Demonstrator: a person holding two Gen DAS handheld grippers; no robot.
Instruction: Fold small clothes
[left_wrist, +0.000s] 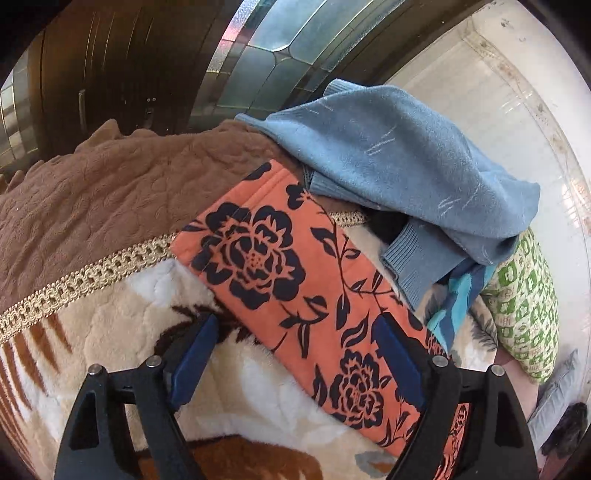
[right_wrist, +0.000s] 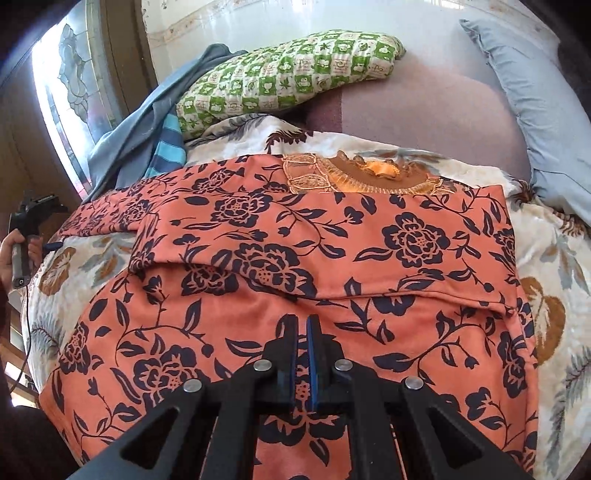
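We see the left gripper (left_wrist: 299, 350) with jaws spread wide over the floral garment's (right_wrist: 295, 236) sleeve; the right gripper (right_wrist: 303, 323), jaws clenched, holds nothing.

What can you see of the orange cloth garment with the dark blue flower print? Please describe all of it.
The orange cloth garment with dark blue flowers looks like thin, soft woven fabric. It lies spread flat on the cream plush blanket with brown leaf patterns, partly folded: one layer is turned over, leaving a long fold edge across it. Near its top is a brown embroidered neckline with gold trim. One sleeve reaches toward the blue knitted sweater. The closed right tool is above it, and the open left tool straddles the sleeve.
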